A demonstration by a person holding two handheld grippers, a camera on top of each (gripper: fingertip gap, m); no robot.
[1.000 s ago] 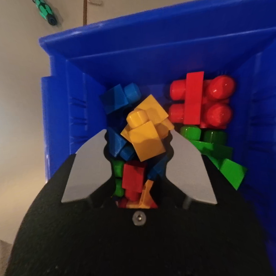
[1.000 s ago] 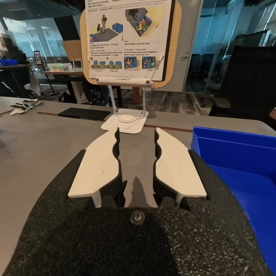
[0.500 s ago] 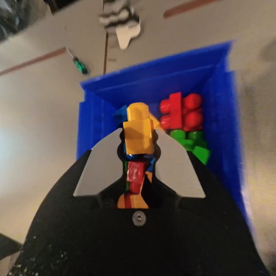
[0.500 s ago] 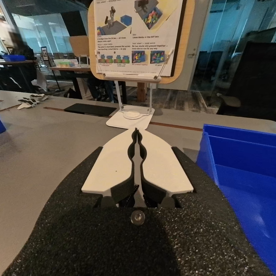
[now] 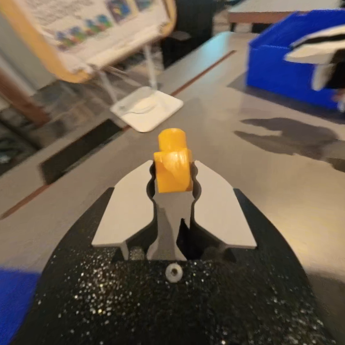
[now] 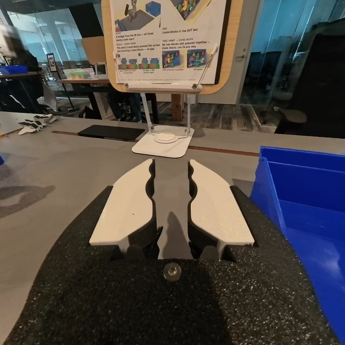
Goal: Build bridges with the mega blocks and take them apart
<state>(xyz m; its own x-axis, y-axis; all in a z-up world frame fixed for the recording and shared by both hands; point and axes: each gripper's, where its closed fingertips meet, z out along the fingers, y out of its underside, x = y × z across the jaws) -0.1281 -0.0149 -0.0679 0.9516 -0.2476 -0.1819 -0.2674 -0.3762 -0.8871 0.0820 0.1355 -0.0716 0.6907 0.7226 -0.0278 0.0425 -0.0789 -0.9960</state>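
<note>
My left gripper point(image 5: 172, 164) is shut on a yellow one-stud block point(image 5: 172, 168), stud pointing forward, held above the grey table point(image 5: 242, 168). My right gripper point(image 6: 171, 162) is open and empty above the table, just left of an empty blue bin point(image 6: 302, 196). The same bin shows at the far right of the left wrist view point(image 5: 280, 61), with the right gripper's white fingers point(image 5: 321, 50) in front of it. The left wrist view is blurred.
A white stand point(image 6: 162, 143) holding an instruction board point(image 6: 166, 43) stands at the table's far edge, next to a black pad point(image 6: 112, 131). A blue patch point(image 5: 13, 302) shows at the lower left of the left wrist view. Spare white fingers point(image 6: 35, 124) lie far left.
My left gripper closed on the yellow block, lifted it out of the block-filled bin and swung over the table. My right gripper shut and has opened again.
</note>
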